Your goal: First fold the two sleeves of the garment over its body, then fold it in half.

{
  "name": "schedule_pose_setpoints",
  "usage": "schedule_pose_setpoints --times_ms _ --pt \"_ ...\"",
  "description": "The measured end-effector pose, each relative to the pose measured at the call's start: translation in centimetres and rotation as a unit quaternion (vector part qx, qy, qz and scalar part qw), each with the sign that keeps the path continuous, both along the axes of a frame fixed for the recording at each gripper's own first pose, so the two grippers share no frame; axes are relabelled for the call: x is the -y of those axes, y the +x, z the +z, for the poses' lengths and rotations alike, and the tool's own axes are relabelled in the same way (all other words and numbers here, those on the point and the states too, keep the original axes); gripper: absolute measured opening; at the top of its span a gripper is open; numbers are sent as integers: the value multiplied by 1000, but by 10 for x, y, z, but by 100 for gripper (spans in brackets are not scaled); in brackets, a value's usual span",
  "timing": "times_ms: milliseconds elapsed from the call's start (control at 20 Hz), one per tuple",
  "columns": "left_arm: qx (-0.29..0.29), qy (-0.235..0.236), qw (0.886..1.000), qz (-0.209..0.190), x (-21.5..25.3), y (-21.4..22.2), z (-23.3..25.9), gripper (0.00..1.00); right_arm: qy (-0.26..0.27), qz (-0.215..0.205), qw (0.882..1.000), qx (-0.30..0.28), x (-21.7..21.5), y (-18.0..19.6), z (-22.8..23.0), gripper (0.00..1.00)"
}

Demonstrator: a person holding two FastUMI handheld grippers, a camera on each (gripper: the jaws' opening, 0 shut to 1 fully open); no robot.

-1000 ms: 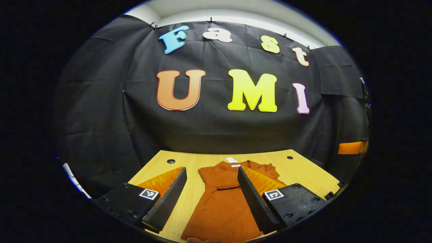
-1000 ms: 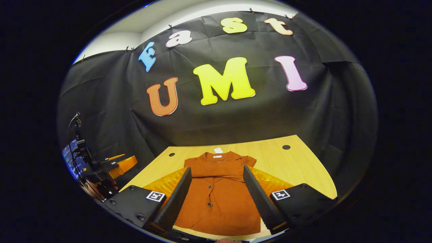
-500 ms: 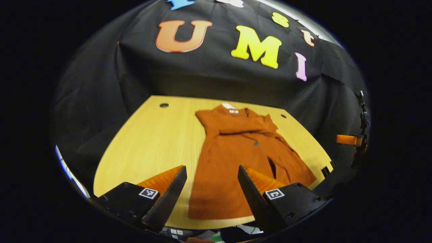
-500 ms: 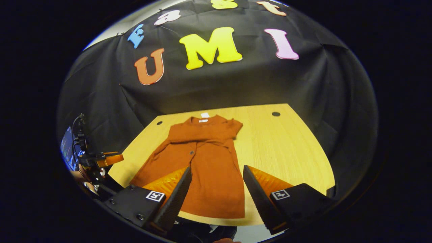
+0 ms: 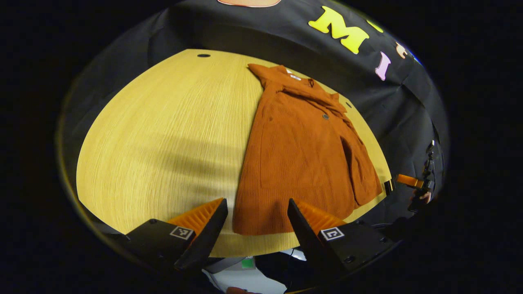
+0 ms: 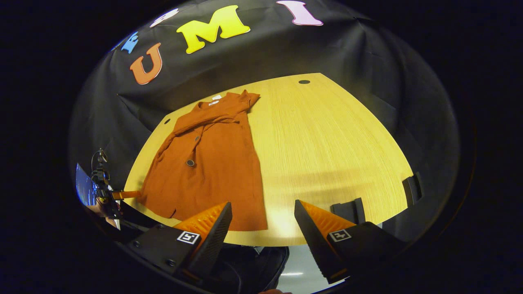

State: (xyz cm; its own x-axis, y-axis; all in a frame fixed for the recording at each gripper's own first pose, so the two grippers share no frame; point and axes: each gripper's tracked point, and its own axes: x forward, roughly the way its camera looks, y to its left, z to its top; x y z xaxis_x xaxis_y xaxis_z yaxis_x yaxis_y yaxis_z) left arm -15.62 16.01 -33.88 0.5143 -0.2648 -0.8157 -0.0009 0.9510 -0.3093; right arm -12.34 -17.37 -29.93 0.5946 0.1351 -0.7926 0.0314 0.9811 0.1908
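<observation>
Sleeves lay folded on the rust button-front shirt (image 5: pixel 302 155); my left gripper (image 5: pixel 255 222) and right gripper (image 6: pixel 261 222) hung spread, empty, above the table's (image 5: pixel 163 134) near edge. Should pinch both hem corners evenly.

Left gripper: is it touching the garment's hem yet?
Apart. In the left gripper view the left gripper is open, its fingers above the hem of the garment, which lies flat on the table.

Far tool (image 5: pixel 410 181) at edge, state unclear.
</observation>
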Motion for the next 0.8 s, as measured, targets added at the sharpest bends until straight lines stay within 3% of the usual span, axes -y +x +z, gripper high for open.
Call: schedule_pose_setpoints --times_ms 200,300,350,400,450,550,650,700,800 --pt "-13 -22 1000 -11 26 -9 0 99 -3 6 1000 -28 -7 -5 -21 98" --pt "-15 -14 1000 -7 28 -8 -3 96 -20 24 998 -51 -13 -6 -42 98" --pt "-19 -15 1000 -1 29 -7 -5 92 -29 36 997 -63 -18 -8 -51 94" --pt "-23 -18 1000 5 30 -7 -5 89 -37 46 995 -76 -22 -10 -60 98" --pt "-26 -20 999 12 31 -6 -7 78 -41 55 994 -87 -27 -11 -67 94" --pt "-32 -14 999 24 29 -5 -8 60 -66 60 992 -90 -28 -3 -72 99" --pt "-37 -12 999 31 30 -2 -11 55 -79 52 991 -95 -30 1 -73 97" --pt "-40 -11 999 30 32 -1 -12 43 -84 50 990 -98 -35 2 -73 97" --pt "-45 7 999 25 34 0 -15 33 -109 69 986 -102 -44 1 -77 99"
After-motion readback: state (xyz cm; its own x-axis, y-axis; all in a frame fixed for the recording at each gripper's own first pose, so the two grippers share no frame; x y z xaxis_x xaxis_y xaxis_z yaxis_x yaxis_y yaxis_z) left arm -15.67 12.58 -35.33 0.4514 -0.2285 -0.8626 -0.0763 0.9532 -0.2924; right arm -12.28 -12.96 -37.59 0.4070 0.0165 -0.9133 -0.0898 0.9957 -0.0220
